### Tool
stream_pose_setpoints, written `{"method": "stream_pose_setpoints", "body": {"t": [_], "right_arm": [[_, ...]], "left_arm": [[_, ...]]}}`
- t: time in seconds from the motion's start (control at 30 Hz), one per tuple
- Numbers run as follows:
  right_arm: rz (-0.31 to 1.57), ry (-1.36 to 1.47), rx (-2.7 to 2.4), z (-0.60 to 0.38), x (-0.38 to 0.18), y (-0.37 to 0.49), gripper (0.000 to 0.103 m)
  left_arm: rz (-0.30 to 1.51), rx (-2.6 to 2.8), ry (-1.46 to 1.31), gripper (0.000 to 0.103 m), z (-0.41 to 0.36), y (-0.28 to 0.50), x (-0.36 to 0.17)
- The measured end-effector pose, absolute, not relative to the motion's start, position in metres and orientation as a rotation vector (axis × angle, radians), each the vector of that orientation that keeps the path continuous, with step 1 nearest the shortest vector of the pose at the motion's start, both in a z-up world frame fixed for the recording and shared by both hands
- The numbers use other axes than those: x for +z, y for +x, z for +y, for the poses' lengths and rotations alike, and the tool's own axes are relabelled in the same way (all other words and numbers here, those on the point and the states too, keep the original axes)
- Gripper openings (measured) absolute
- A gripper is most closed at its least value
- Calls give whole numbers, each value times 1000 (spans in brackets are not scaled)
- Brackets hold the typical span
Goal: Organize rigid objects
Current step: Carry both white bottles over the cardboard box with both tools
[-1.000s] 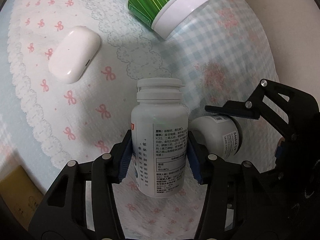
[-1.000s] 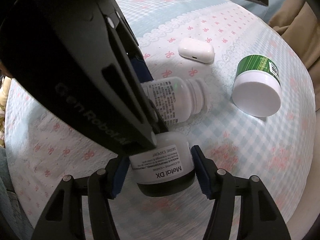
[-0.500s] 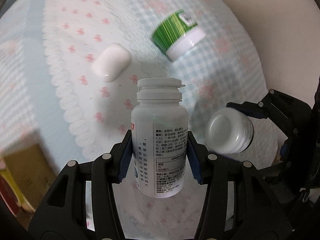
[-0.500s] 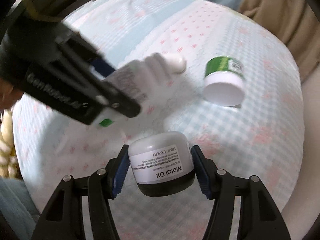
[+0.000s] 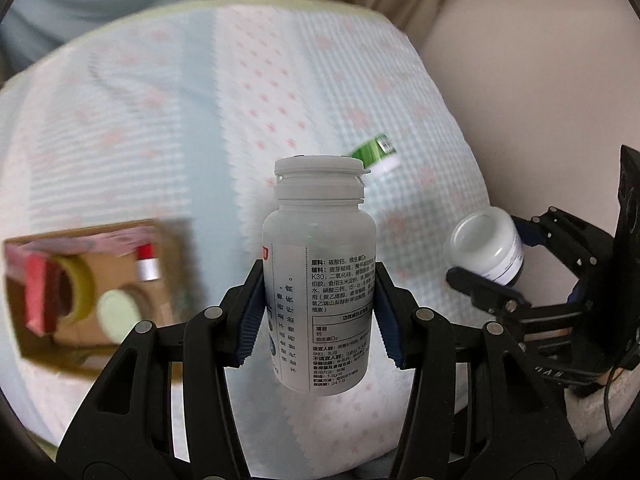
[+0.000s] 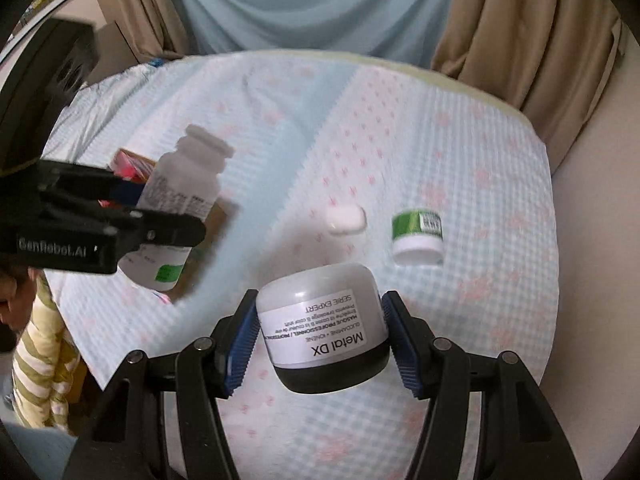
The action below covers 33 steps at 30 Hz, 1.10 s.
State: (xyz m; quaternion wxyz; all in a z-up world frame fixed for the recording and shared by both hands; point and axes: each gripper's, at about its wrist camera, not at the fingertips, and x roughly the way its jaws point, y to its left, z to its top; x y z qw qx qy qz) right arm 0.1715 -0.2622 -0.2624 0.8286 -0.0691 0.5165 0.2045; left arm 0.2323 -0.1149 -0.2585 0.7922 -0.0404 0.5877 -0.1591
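Left wrist view shows left hand-held gripper [image 5: 318, 314] clamping a white pill bottle [image 5: 319, 276] aloft, likely bound for the cardboard box [image 5: 86, 292], while right hand-held gripper [image 6: 320, 338] grips a Metal DX jar [image 6: 324, 326].

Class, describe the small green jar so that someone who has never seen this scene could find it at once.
Start at the bed's pale blue checked cover. Two loose things lie side by side near its middle: a white earbud case and, just right of it, the green jar. The jar alone has a green striped label above a white lid.
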Motion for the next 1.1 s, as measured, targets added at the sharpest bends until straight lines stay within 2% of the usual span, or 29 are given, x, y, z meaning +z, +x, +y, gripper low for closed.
{"method": "stream_pose_setpoints", "body": {"t": [0.37,0.6,0.87,1.1], "right_arm": [[1029,-104,426,-191,-183,156,57],[1016,-75,384,-133,-166,156,56],[1057,4,311,-53,-170,164,57],[1146,166,213,-4,-209,180,57]], "left_arm": [[1167,-239,-158,46,-20,193,-192],[1139,-261,-155,46,46,186,-177],[1133,-289,-125,47,132,193,-184],[1205,-315,-84,46,191,210,-229]]}}
